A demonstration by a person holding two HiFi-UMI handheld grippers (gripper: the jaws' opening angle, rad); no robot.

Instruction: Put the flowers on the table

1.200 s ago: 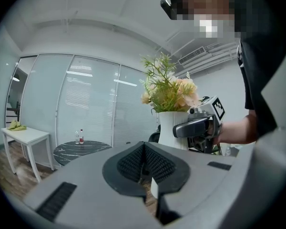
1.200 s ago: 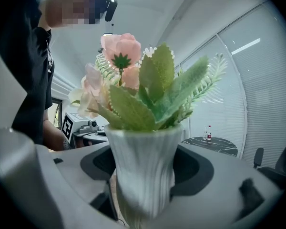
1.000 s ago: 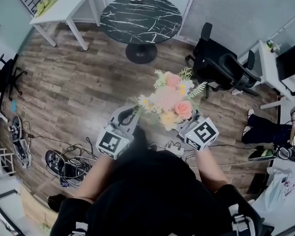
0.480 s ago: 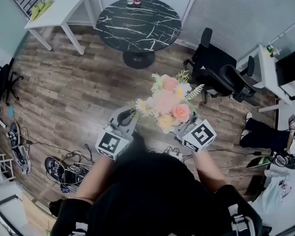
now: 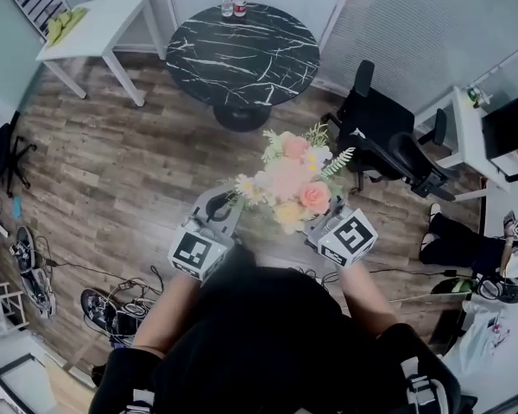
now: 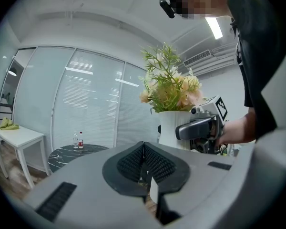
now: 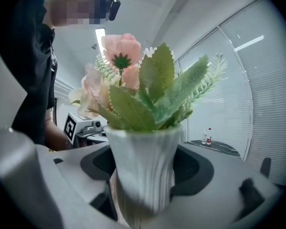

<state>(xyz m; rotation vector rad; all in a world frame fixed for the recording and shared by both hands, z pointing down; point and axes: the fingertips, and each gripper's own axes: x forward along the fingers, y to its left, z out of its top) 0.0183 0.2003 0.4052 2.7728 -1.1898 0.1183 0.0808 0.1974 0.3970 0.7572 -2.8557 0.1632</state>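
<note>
Ahead across the wood floor, well apart from the person, stands the round black table point(image 5: 242, 46), straight beyond the bouquet. Pink and cream flowers point(image 5: 292, 179) with green fronds stand upright in a ribbed white vase point(image 7: 142, 166), held in the air. The right gripper point(image 5: 332, 227) clamps the vase's body between its jaws. The left gripper point(image 6: 144, 163), jaws pressed together on nothing, hangs just beside.

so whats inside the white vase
Pink and cream flowers with green leaves rise out of the white vase. Their stems and anything else inside are hidden by its opaque wall.
</note>
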